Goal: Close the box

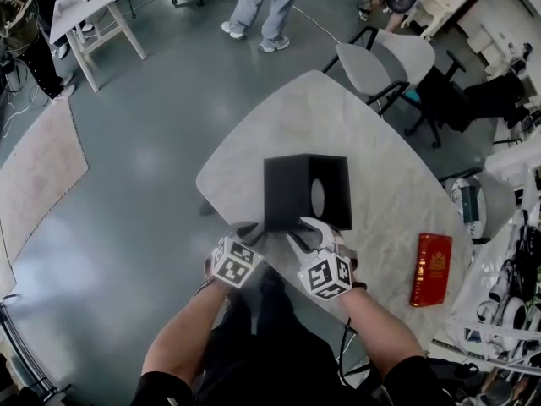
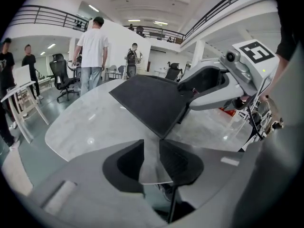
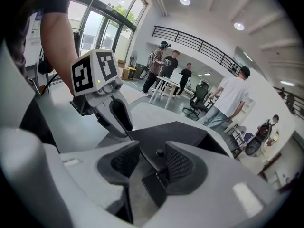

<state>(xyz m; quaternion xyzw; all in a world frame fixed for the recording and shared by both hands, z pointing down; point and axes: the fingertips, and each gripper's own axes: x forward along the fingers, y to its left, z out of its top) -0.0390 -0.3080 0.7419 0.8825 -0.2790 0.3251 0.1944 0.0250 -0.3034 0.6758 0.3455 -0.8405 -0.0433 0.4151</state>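
Note:
A black box (image 1: 292, 191) stands open on the marble table (image 1: 279, 117), with a pale oval showing inside it. Its flat black flap (image 2: 149, 101) spreads out ahead in the left gripper view. My left gripper (image 1: 250, 232) is open at the box's near left corner, and only table shows between its jaws (image 2: 152, 146). My right gripper (image 1: 309, 232) is at the near edge, open, with a black tab carrying a small stud (image 3: 159, 152) lying between its jaws (image 3: 153, 152). The left pad stands clear of the tab.
A red book (image 1: 430, 269) lies near the table's right edge. A grey chair (image 1: 385, 62) stands beyond the far side. People stand on the floor further back (image 1: 264, 7), beside a white table (image 1: 89, 11). The table's near edge is just under my grippers.

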